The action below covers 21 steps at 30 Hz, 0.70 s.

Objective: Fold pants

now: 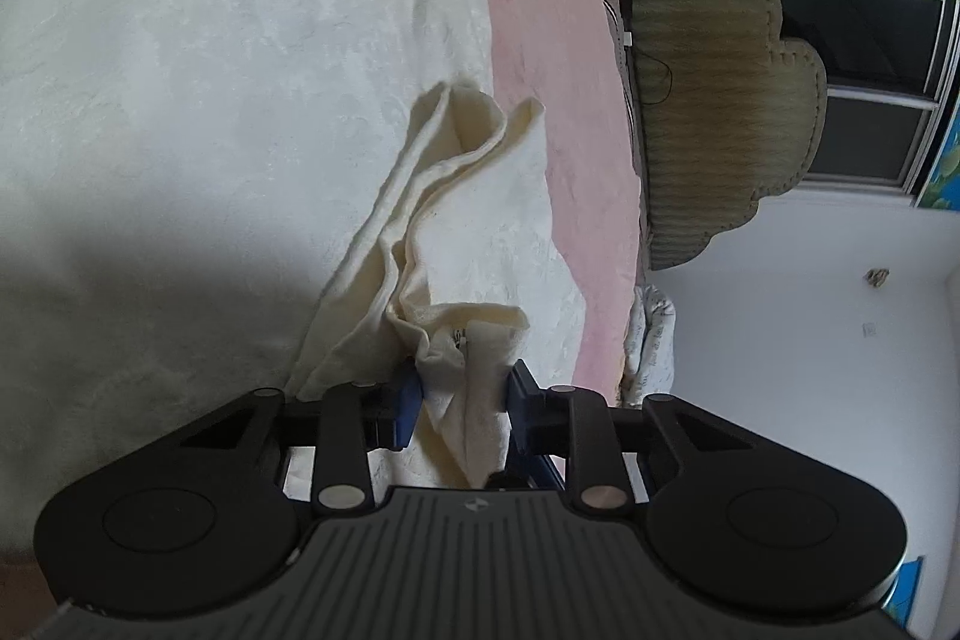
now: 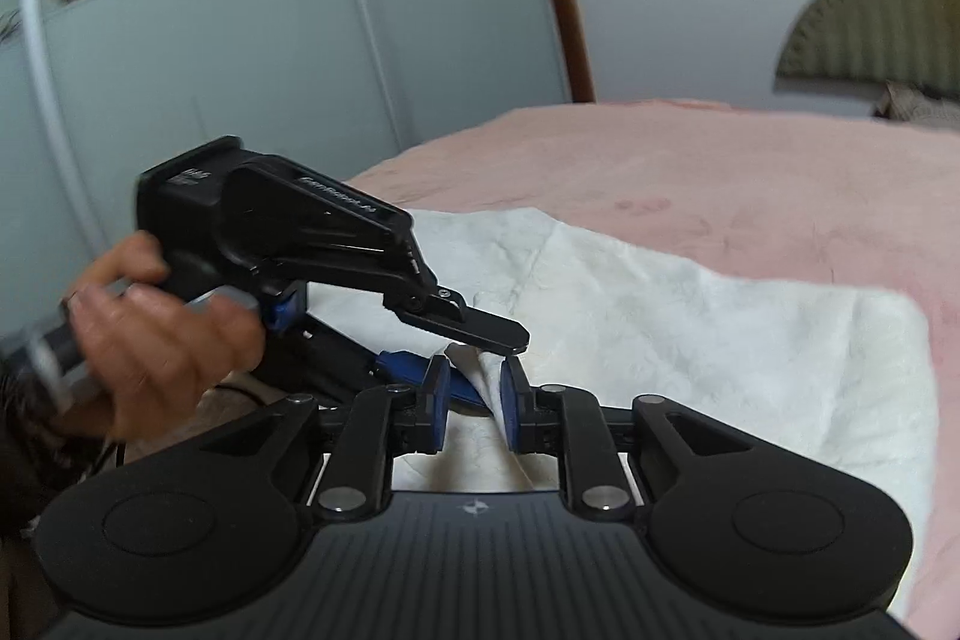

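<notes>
Nearest, the left gripper (image 1: 462, 394) was clamped on a bunched end of the cream pants (image 1: 420, 220), its blue pads (image 1: 408, 394) pressing cloth from both sides. The right gripper (image 2: 474, 400) pinched a thin edge of the pants (image 2: 690, 316) just beside the left gripper (image 2: 480, 334), held in the person's hand (image 2: 150, 328). Farther out, the pants trailed across the white sheet (image 1: 180, 70) toward the pink blanket (image 1: 570, 100) and the headboard (image 1: 720, 112) beyond. The right pinch looked shallow and might have slipped under a pull; the twisted trailing leg could have folded crooked.
</notes>
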Each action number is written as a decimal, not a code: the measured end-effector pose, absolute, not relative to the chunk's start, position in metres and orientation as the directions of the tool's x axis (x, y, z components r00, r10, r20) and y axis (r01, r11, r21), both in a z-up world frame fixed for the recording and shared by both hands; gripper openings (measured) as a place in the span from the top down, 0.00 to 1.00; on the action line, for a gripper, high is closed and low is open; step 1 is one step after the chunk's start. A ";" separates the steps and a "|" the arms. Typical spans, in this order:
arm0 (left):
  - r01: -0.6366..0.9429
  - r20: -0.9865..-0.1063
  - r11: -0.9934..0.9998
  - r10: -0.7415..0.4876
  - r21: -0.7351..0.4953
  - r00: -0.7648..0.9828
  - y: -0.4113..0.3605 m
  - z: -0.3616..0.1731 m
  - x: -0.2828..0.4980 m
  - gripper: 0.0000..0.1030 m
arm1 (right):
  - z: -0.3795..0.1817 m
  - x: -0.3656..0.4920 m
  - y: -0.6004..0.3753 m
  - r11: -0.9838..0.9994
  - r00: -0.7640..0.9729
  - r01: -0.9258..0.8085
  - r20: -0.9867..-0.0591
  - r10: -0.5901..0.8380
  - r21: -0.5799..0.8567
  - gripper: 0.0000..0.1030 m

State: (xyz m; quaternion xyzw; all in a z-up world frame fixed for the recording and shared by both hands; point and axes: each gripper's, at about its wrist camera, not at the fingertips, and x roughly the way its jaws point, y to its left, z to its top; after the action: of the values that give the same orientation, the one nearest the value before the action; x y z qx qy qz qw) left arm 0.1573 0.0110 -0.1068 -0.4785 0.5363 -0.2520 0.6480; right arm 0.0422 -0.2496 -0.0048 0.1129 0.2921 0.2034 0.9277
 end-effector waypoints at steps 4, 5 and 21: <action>-0.208 -0.438 0.388 -0.842 -0.898 0.314 0.017 -0.112 0.156 0.64 | -0.007 0.048 -0.267 0.911 0.787 -0.158 -0.508 0.349 0.380 0.83; -0.212 -0.431 0.380 -0.842 -0.900 0.323 0.018 -0.113 0.155 0.63 | -0.009 0.051 -0.265 0.927 0.786 -0.125 -0.534 0.311 0.355 0.83; -0.125 -0.423 0.405 -0.840 -0.905 0.341 0.026 -0.109 0.147 0.86 | -0.018 0.056 -0.216 0.959 0.736 -0.228 -0.614 0.285 0.171 0.83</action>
State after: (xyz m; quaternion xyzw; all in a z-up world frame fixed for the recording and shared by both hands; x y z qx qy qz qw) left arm 0.1474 0.0263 -0.1093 -0.4750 0.5078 -0.2677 0.6670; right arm 0.0561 -0.2162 -0.0179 0.0423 0.3364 0.1376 0.9307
